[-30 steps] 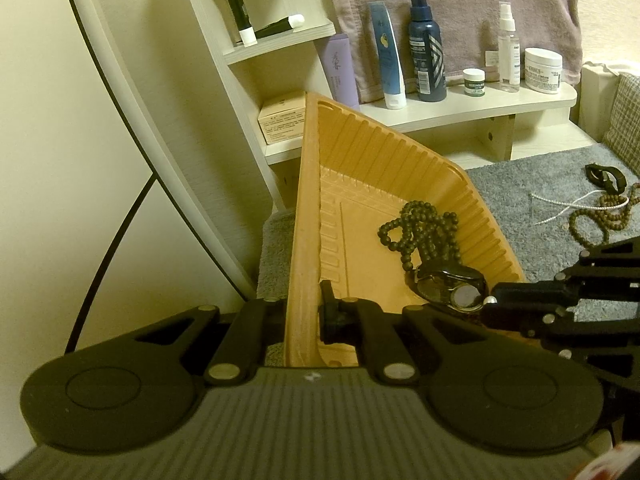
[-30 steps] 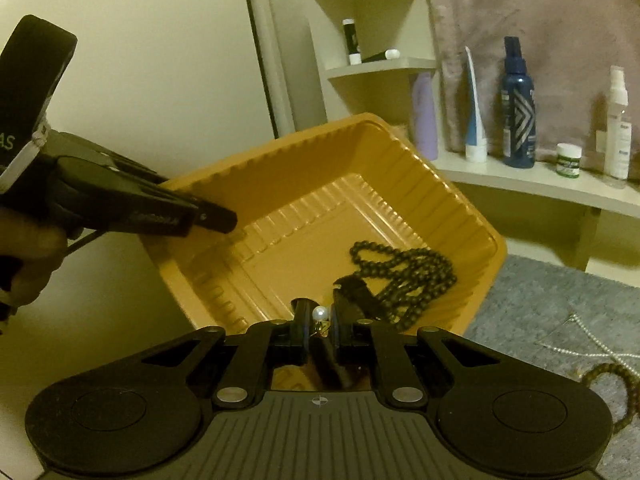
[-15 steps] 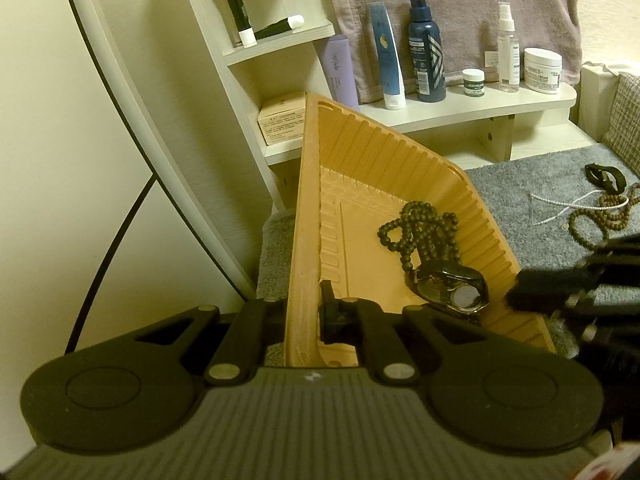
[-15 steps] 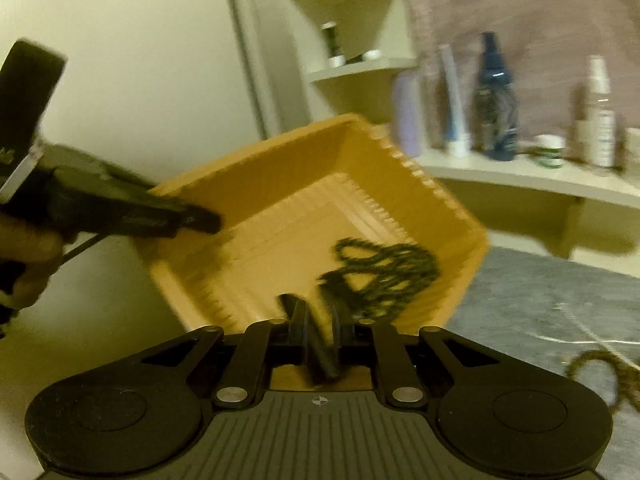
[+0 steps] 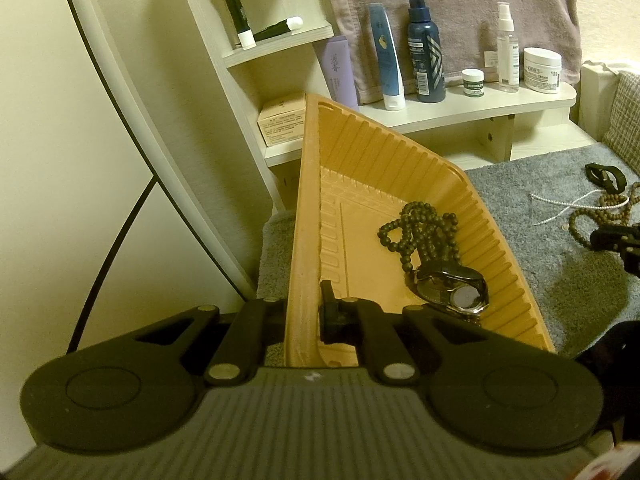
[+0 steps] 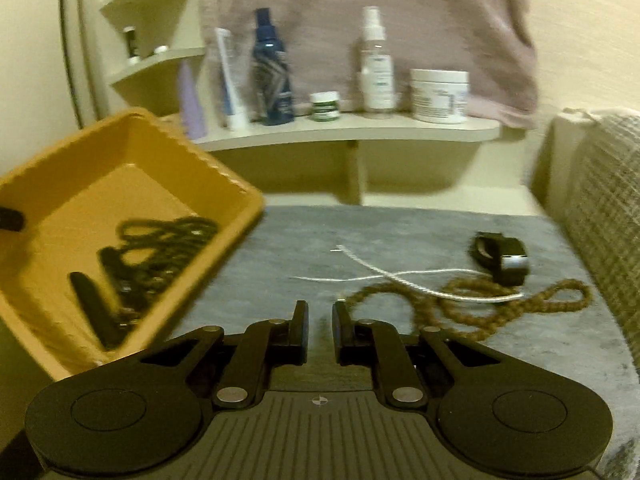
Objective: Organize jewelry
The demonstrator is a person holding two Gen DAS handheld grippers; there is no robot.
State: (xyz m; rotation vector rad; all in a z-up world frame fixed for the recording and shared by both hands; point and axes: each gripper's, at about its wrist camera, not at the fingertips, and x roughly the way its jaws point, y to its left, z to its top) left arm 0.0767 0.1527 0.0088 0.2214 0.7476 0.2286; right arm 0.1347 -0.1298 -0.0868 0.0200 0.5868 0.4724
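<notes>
So your right gripper [image 6: 320, 318] has let the watch [image 5: 452, 290] go into the orange tray [image 5: 308, 216] and swung away nearly closed and empty toward the brown bead necklace [image 6: 472, 300], while your left gripper [image 5: 304, 314] stays clamped on the tray's rim.

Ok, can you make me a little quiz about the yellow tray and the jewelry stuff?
1. True or false: the left gripper is clamped on the tray rim.
2. Which is in the tray? A) watch B) white cord C) brown beads
3. Fill in: the right gripper holds ____.

Key: 1 true; 2 A; 3 nothing
</notes>
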